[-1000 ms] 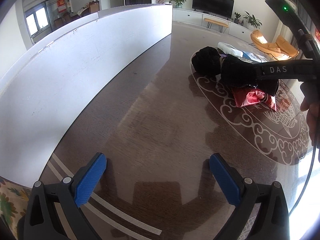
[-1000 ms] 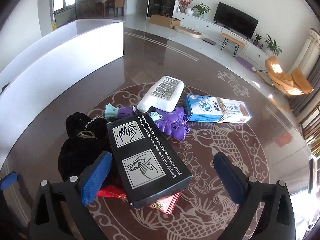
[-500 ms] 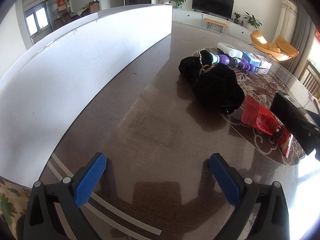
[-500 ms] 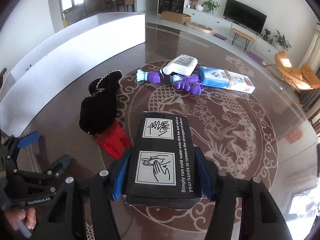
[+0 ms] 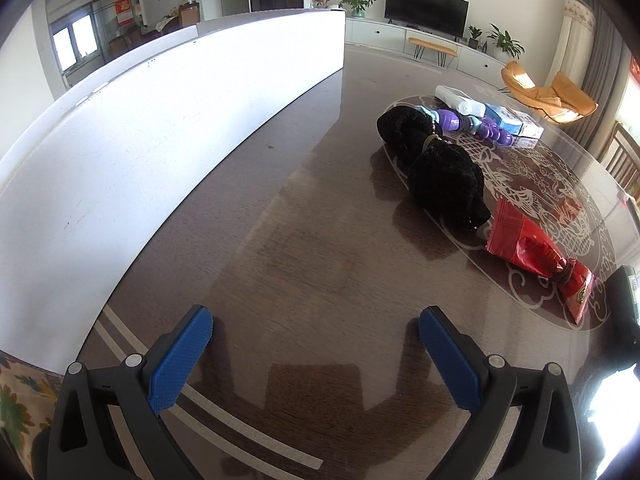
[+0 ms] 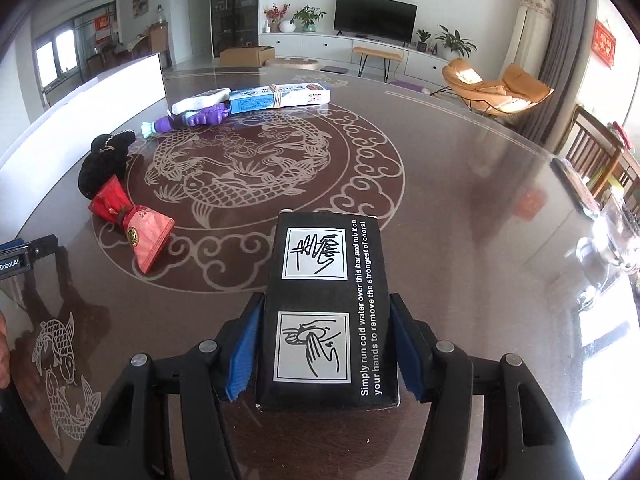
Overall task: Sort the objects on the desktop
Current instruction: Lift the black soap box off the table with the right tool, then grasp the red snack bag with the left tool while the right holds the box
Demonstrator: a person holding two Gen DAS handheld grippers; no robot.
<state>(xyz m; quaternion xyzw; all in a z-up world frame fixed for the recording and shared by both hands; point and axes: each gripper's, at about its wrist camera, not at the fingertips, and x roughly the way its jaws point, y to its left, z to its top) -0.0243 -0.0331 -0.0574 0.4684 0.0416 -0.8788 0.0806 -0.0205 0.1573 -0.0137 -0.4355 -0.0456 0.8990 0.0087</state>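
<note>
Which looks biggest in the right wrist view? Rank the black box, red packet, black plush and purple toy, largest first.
1. black box, though it is held right at the camera by the right gripper, so nearness inflates it.
2. red packet and black plush look about alike.
3. purple toy, also the farthest.

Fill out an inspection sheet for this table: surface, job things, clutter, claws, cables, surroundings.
Surface: dark glossy table with a pale fish pattern.
Job things: black box in the right claw; black plush, red packet, purple toy, white bottle and blue box lie on the table.
Clutter: nothing seen.
Claws: left claw open over bare table; right claw shut on the black box.
Cables: nothing seen.
Surroundings: white board along the table edge, TV, orange chair.
</note>
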